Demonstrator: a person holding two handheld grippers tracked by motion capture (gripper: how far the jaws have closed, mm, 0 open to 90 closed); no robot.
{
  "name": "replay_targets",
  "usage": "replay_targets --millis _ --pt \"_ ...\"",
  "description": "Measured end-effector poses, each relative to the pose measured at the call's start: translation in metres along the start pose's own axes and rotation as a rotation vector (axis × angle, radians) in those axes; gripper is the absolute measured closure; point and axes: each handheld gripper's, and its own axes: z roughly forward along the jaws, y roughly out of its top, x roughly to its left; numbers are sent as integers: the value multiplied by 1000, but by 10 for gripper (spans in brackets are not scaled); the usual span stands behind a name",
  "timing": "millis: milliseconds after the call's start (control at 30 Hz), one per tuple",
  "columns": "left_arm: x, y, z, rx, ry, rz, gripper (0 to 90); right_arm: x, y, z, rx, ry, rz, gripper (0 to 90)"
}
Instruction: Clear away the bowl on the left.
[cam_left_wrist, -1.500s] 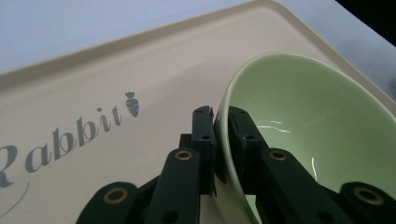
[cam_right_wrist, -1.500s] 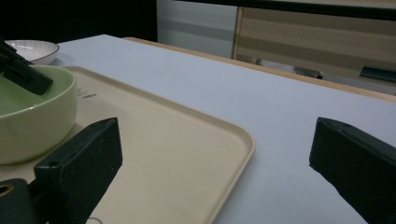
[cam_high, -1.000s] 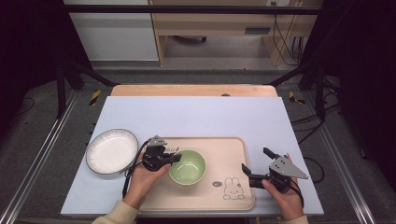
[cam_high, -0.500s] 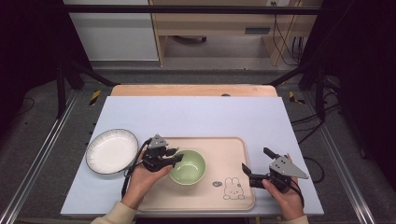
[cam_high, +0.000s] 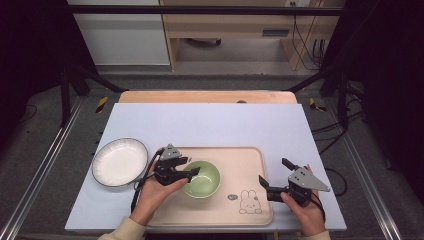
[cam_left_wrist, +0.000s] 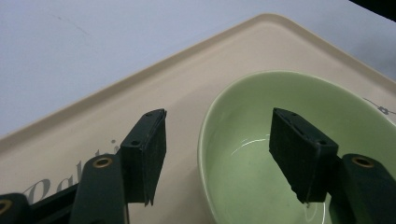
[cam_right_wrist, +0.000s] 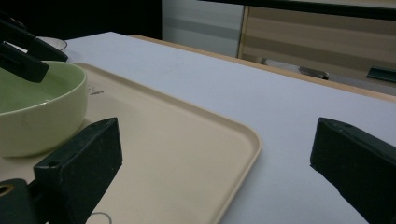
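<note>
The round green bowl (cam_high: 202, 178) sits on the flat beige tray (cam_high: 252, 160). The left tongs (cam_left_wrist: 217, 154) have just been opening, with the bowl's rim between them but let go. Next, lift them away. The right tongs (cam_right_wrist: 212, 161) wait wide open, holding nothing

A white plate (cam_high: 120, 162) lies on the pale blue mat (cam_high: 210, 125), left of the tray. Beyond the table's far edge stands a wooden cabinet (cam_high: 225, 27).
</note>
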Motion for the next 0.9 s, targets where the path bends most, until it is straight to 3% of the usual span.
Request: replay_targets --millis 300,567,900 --pt "-1 2 -4 -16 -12 11 334 0 0 0 0 -1 3 24" --pt "-2 4 -11 -58 -34 27 254 0 0 0 -1 -2 5 24" --pt "-6 6 -23 -145 -67 94 169 1 2 2 -13 6 14 24"
